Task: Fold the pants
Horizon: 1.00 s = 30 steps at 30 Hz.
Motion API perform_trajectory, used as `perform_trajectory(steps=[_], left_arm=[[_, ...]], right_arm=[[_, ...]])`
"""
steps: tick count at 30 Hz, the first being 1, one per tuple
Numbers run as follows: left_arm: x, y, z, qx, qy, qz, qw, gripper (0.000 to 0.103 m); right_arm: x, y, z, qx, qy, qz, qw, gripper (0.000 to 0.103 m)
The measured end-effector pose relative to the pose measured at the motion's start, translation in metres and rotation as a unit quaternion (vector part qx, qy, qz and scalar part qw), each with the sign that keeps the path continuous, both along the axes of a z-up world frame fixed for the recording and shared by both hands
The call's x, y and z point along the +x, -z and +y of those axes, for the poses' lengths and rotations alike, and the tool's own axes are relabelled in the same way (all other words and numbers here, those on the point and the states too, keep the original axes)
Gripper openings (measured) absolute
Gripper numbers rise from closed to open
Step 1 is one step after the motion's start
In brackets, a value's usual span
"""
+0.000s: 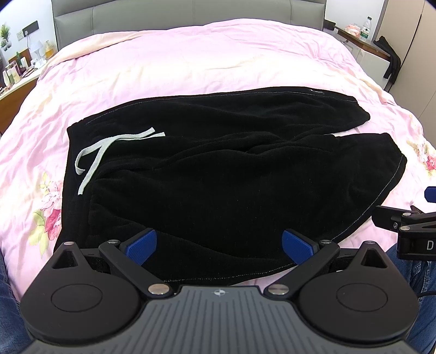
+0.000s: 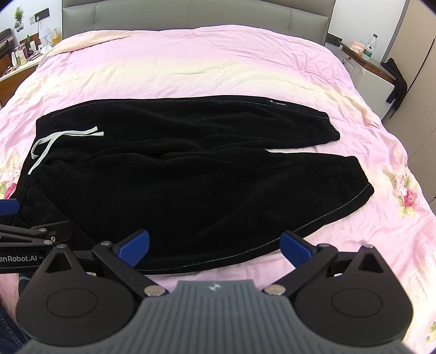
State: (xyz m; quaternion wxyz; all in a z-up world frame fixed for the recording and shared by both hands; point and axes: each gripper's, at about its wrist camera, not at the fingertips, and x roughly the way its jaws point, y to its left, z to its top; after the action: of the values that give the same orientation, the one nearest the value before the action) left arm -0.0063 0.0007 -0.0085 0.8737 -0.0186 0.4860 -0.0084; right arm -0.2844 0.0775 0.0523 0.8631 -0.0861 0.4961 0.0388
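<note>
Nearest the lens, the left gripper (image 1: 219,243) shows its blue pads spread wide with nothing between them, poised over the near hem of the black pants (image 1: 218,174), close to the waist end; whether the pads touch the cloth cannot be told. Beyond it the bed (image 1: 190,62), spread with a pink floral cover, fills most of both views, and a grey padded headboard (image 1: 190,13) stands at its far side. On the cover the pants lie flat and crosswise, waistband to the left, both legs running right with a thin strip of pink showing between the cuffs. Just beside the left gripper, the right gripper (image 2: 215,246) is likewise released, its pads wide apart above the near edge of the front leg, further toward the cuff; each gripper's black linkage pokes into the other's view at the frame edge. Left of the bed a bedside table (image 1: 16,81) holds small bottles and jars, too small to tell apart. On the right a shelf (image 2: 365,58) carries a clear water bottle (image 2: 371,46), with a dark garment (image 2: 396,81) hanging off its end. A pale grey drawstring (image 1: 103,152) lies loose across the waistband, nothing covering it.
</note>
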Motion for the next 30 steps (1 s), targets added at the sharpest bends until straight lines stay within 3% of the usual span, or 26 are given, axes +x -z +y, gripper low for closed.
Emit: perform_trajectory(steps=[30], left_arm=[[-0.0025, 0.0007, -0.0025, -0.005, -0.003, 0.003, 1.0, 0.103]], right_arm=[[0.001, 0.0034, -0.0021, 0.001, 0.003, 0.002, 1.0, 0.098]])
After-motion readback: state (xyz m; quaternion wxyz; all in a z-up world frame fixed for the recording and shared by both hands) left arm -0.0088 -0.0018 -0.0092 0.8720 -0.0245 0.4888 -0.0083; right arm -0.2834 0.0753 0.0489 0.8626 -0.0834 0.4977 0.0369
